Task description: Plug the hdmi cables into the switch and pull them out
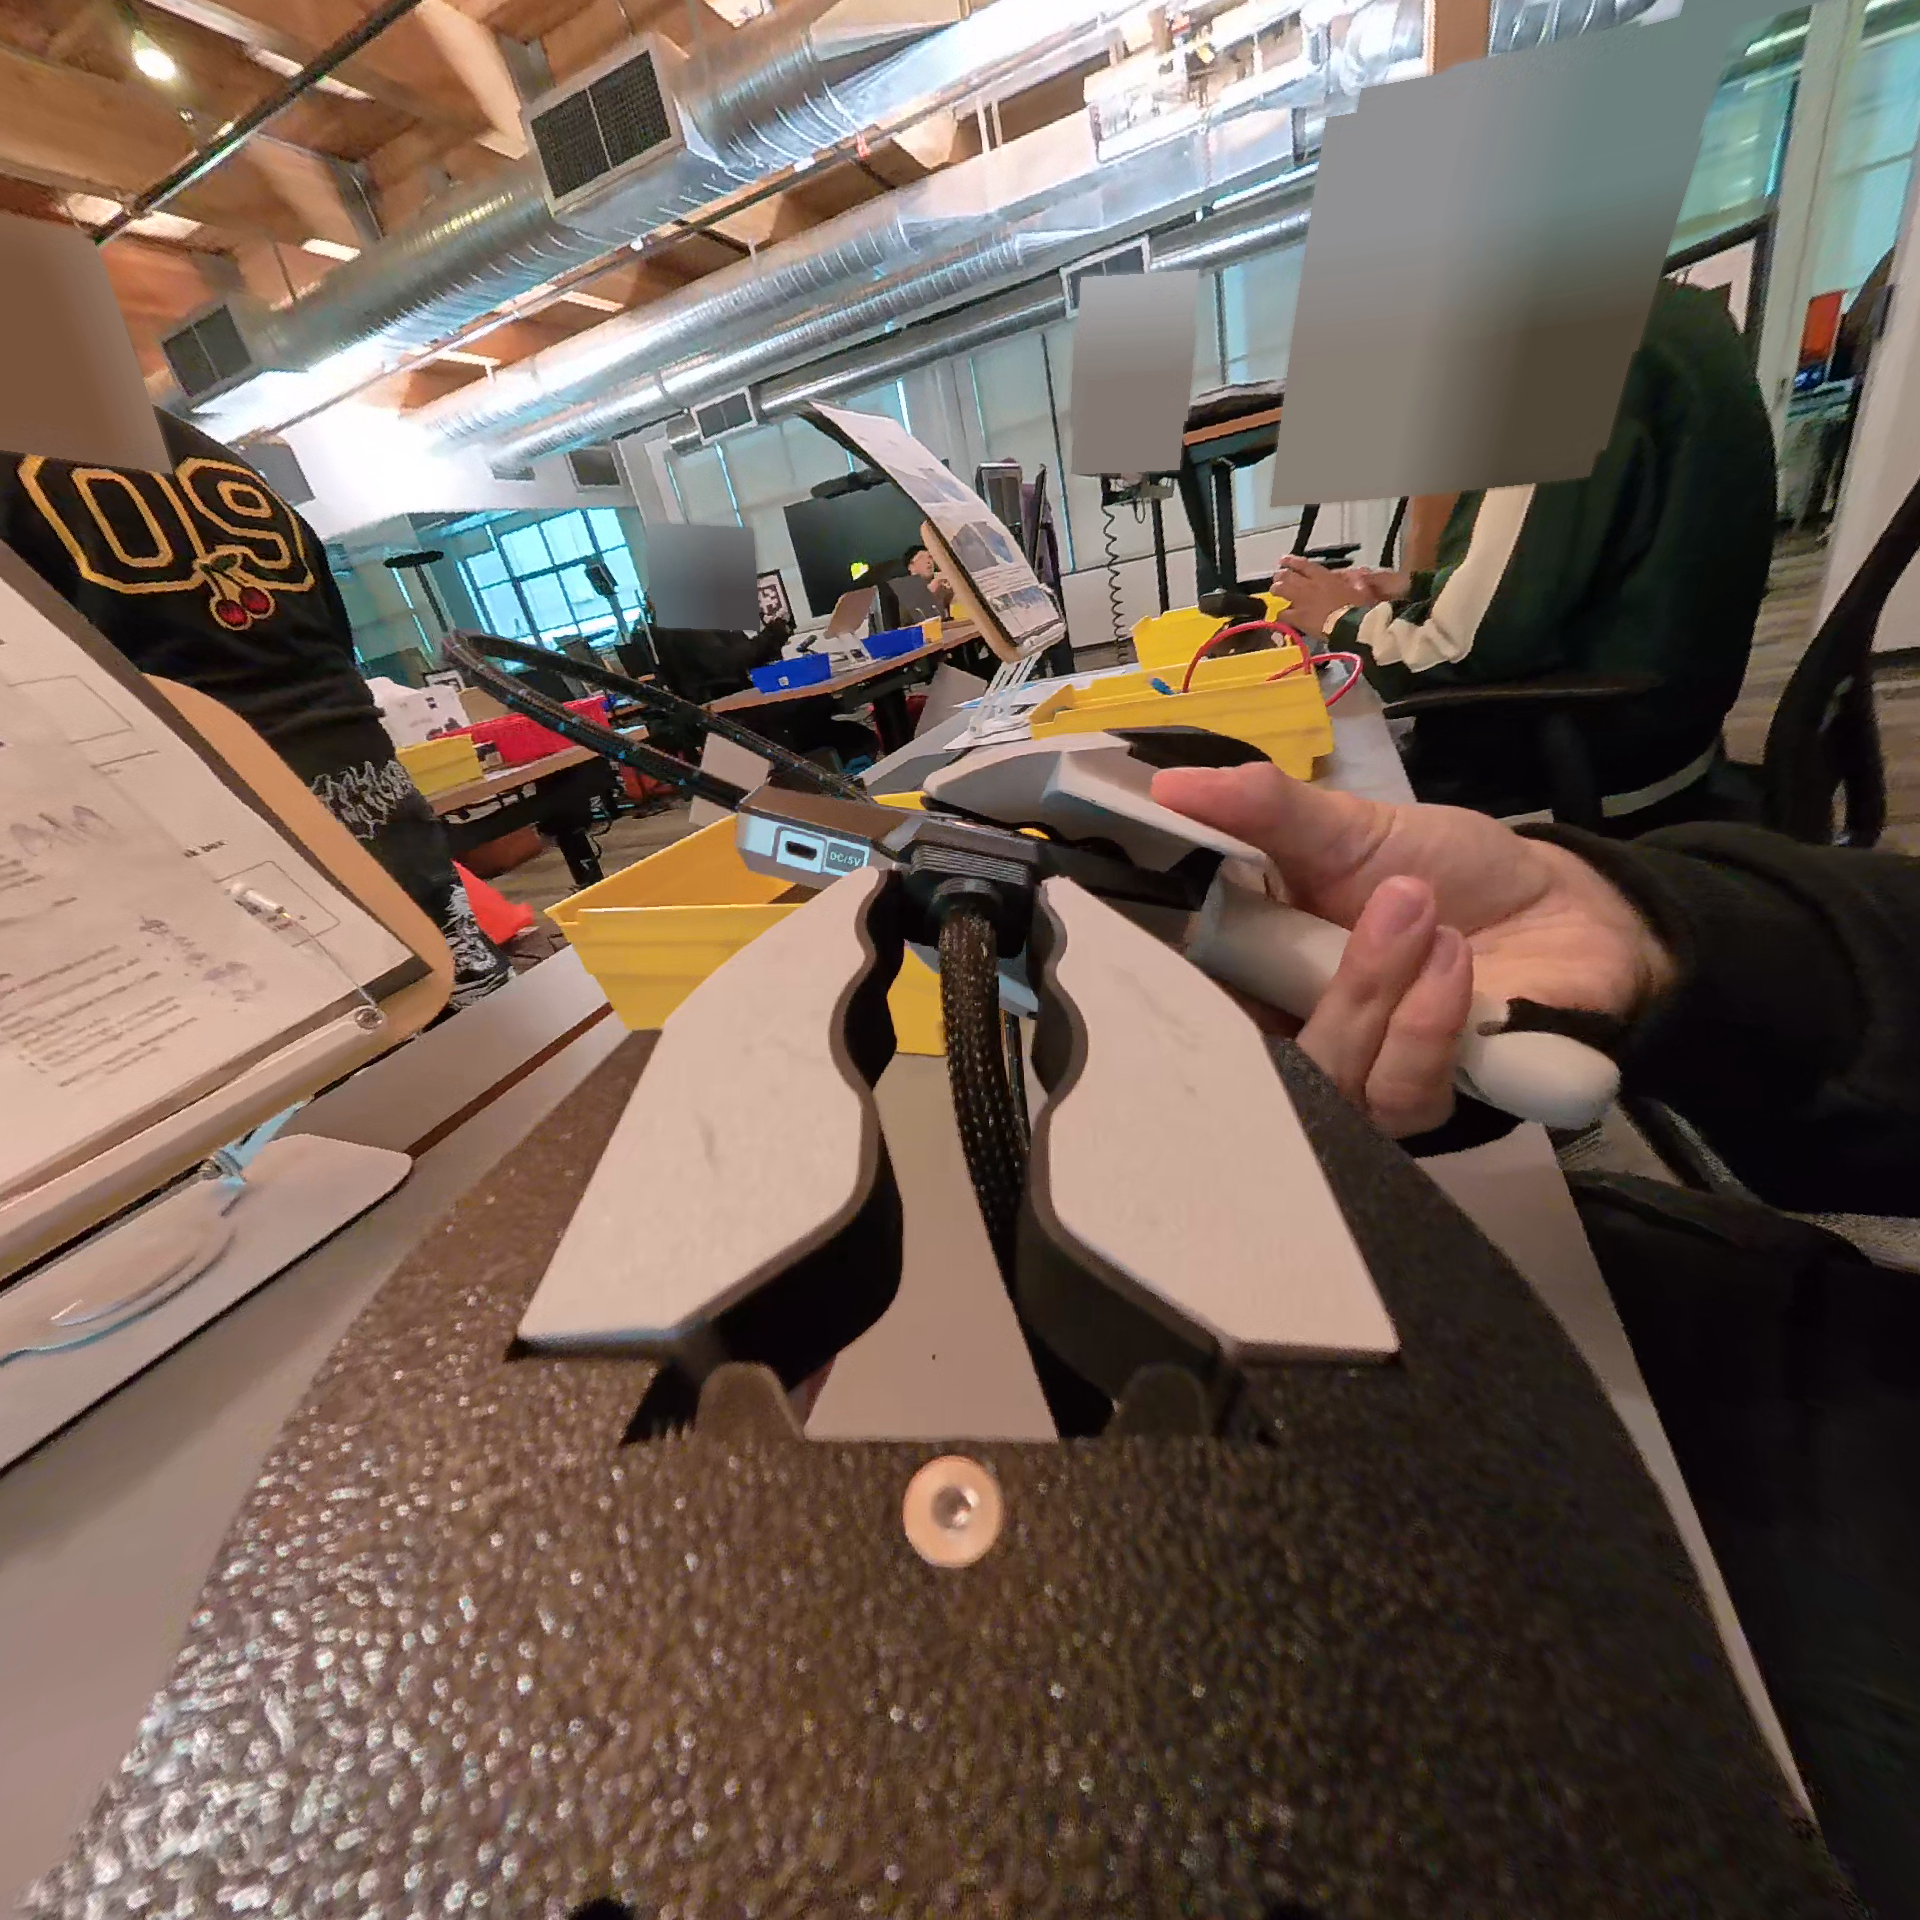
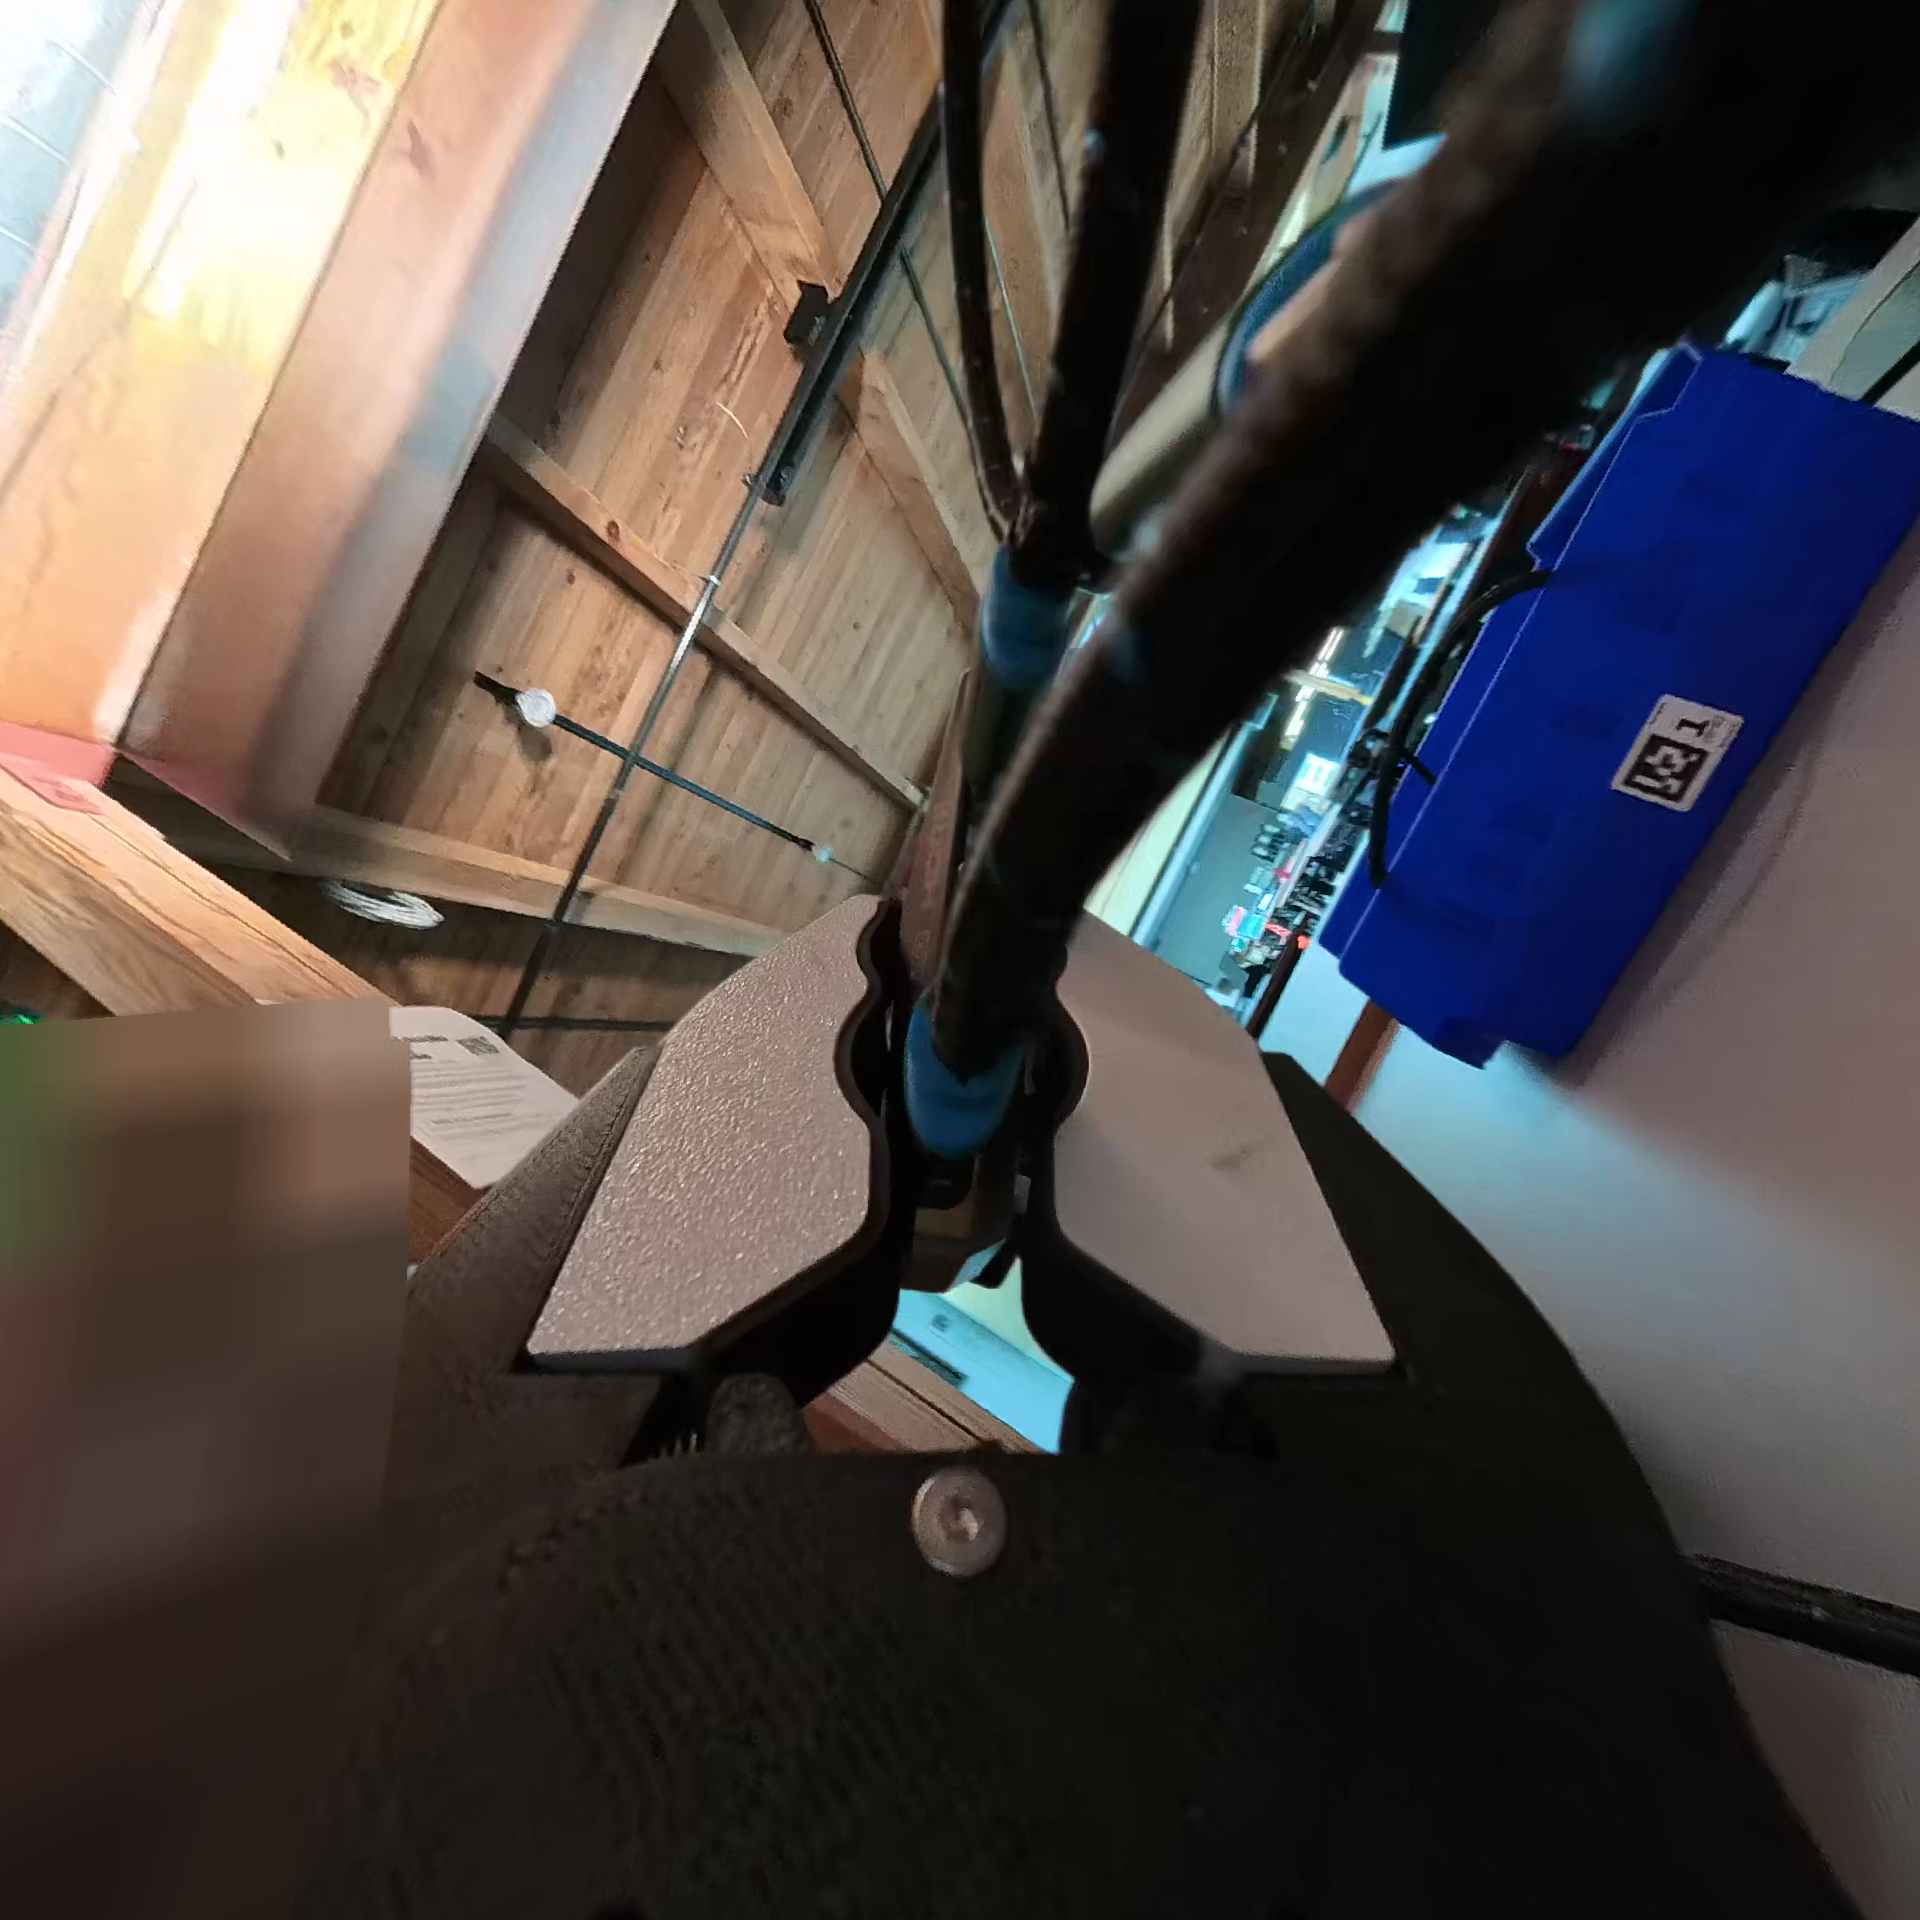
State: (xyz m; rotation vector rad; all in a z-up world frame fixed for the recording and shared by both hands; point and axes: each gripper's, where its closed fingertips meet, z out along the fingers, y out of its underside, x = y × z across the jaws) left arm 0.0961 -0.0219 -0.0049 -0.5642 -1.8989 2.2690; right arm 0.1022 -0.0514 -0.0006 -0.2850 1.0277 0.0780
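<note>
Labelled blue bin [image 2: 1621,717]; writing perhaps blurred

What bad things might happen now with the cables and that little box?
1. The left tool pinches the braided cable's plug right at the small grey switch, which is up in the air. A crooked pull might bend the plug or twist the switch loose.
2. The right tool grips a blue-collared cable, with more cables crossing close above. They may tangle or snag.
</note>
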